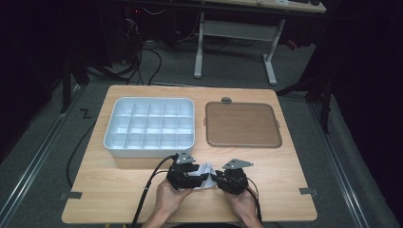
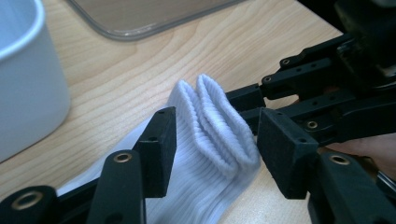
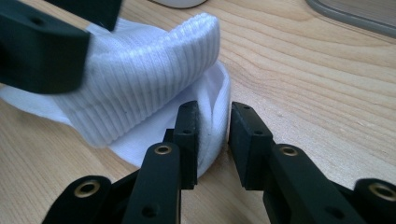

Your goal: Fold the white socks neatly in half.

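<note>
A white ribbed sock (image 1: 205, 169) lies folded on the wooden table near the front edge, between my two grippers. My left gripper (image 1: 198, 176) comes at it from the left. In the left gripper view its jaws (image 2: 215, 149) stand apart around the doubled cuff (image 2: 219, 135) without squeezing it. My right gripper (image 1: 217, 178) comes in from the right. In the right gripper view its jaws (image 3: 212, 128) straddle one thin edge of the sock (image 3: 140, 79), with a slim gap on one side. The left gripper's black jaw (image 3: 42, 51) rests on top of the cuff.
A white box (image 1: 114, 142) split into several compartments stands at the back left of the table. To its right lies a flat brown tray (image 1: 242, 124). A grey knob (image 1: 226, 100) sits behind the tray. Bare wood stretches along the front and sides.
</note>
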